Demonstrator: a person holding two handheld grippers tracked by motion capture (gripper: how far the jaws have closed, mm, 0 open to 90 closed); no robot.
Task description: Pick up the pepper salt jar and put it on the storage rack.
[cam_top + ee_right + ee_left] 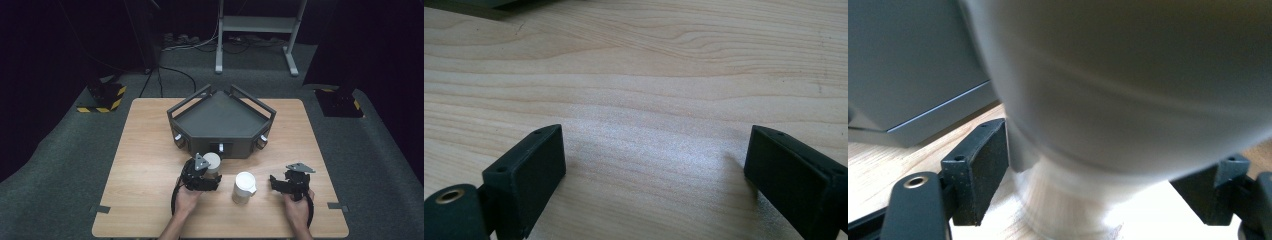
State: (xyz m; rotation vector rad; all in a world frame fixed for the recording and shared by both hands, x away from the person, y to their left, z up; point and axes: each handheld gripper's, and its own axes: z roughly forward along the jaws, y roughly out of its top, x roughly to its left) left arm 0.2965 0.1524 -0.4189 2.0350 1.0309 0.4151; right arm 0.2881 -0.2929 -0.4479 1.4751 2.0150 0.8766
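The left gripper [207, 172] has its jaws set either side of a pale cup [1128, 85], low on its body where it narrows toward the foot. The left pad [982, 160] touches the wall; whether the right pad [1220, 187] presses too I cannot tell, so the grip looks near but not sure. The cup stands upright, its long axis vertical, just near of the dark grey tray [220, 125] at the far middle of the table [145, 150]. A white lidded pitcher [244, 187] stands to its right. Beyond that, the right gripper [276, 182] hangs wide open over bare wood, holding nothing, farther from the cup.
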